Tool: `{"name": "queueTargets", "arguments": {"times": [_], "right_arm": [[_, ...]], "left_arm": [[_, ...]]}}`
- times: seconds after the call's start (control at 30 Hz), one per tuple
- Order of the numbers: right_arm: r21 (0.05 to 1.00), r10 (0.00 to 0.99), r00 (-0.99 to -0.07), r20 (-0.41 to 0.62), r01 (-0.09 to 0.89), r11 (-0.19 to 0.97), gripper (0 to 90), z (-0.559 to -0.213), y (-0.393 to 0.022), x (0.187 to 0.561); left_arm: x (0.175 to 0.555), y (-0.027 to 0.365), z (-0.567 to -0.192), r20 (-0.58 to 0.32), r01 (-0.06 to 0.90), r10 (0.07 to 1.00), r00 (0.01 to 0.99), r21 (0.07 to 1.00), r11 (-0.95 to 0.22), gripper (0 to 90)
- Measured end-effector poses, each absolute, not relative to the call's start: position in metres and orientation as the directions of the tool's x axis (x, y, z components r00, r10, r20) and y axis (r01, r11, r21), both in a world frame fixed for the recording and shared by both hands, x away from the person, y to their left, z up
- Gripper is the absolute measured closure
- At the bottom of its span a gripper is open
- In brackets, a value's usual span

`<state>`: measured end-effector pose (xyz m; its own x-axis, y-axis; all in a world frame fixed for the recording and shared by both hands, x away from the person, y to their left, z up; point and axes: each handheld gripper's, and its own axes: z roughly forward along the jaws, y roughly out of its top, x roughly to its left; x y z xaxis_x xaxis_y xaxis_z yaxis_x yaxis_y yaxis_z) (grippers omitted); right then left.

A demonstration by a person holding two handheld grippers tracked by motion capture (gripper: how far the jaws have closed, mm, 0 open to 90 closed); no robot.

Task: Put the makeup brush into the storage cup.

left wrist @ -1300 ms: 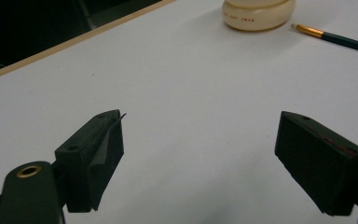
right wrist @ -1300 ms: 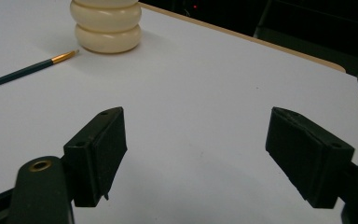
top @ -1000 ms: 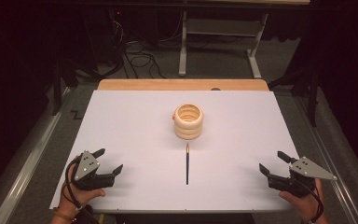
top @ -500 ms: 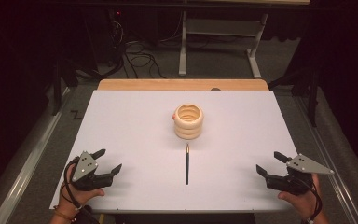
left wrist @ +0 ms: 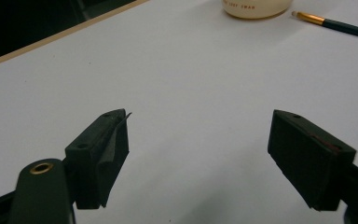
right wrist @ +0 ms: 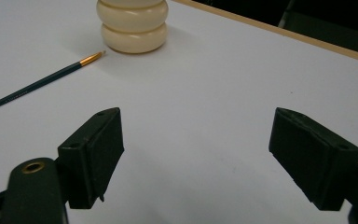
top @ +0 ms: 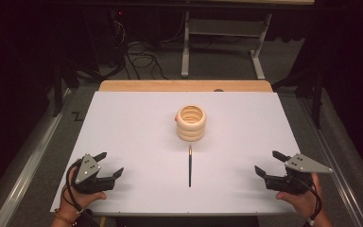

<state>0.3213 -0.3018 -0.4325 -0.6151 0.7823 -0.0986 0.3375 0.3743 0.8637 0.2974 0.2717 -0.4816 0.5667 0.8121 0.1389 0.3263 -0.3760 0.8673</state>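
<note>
**Two spread tools at the near corners, pot and brush at the middle**

A white worktop carries two things. A cream pot, ribbed like three stacked rings and open at the top, stands upright near the middle of the worktop, a little toward the far edge. A small orange spot shows at its left side in the high view; what it is cannot be told. Just on the near side of the pot lies a thin brush with a dark green handle and a gold band under its tip. It lies flat, running from far to near, its tip pointing at the pot and stopping just short of it, not touching. Its handle end points toward the near edge.

The left tool sits low over the near left corner of the worktop, held by a hand that comes in from the near edge. Its jaws are spread wide with nothing between them; in the left gripper view, bare white surface shows in the gap. The pad on its left jaw looks a little peeled at the top edge.

The right tool is near the near right corner, close to the right edge, held by the other hand. Its jaws are also spread wide and empty. Both tools are well apart from the pot and the brush, and both point roughly toward the middle of the worktop.

A strip of bare wood shows along the far edge, beyond the white surface.
</note>
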Motion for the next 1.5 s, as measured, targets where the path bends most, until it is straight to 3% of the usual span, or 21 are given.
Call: {"name": "queueTargets", "arguments": {"times": [0.23, 0.6, 1.5], "right_arm": [[0.830, 0.751, -0.649, -0.121, 0.349, 0.435, 26.6, -0.427, -0.277, 0.328], [0.782, 0.765, -0.624, -0.157, 0.395, 0.483, 27.1, -0.423, -0.261, 0.335], [0.717, 0.744, -0.666, -0.055, 0.492, 0.494, 31.5, -0.418, -0.213, 0.361]], "left_arm": [[0.296, 0.273, -0.481, 0.143, 0.320, 0.812, 0.566, 0.870, -0.376, 21.3], [0.296, 0.274, -0.482, 0.133, 0.324, 0.813, 0.567, 0.872, -0.368, 21.4], [0.296, 0.273, -0.483, 0.124, 0.334, 0.803, 0.582, 0.865, -0.375, 21.4]]}}
